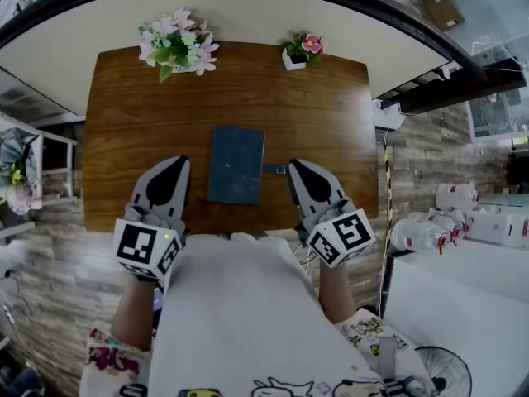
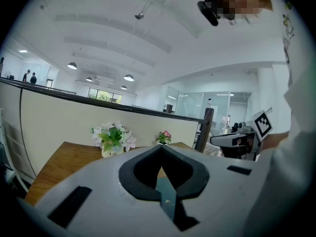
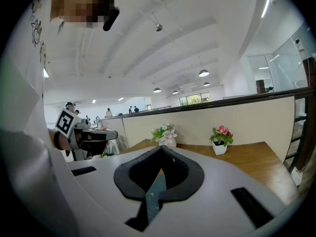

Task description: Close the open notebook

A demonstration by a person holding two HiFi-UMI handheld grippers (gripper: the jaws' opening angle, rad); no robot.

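Notebook (image 1: 235, 165) lies flat at middle of table (image 1: 331, 114), cover looks down, btwn left gripper (image 1: 177, 164) & right gripper (image 1: 296, 166), both pinched together w/ nothing held. Risk: right tip snags strap tab (image 1: 275, 169) and drags the book sideways.

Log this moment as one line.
notebook: closed, flat on table | left gripper: shut, empty | right gripper: shut, empty
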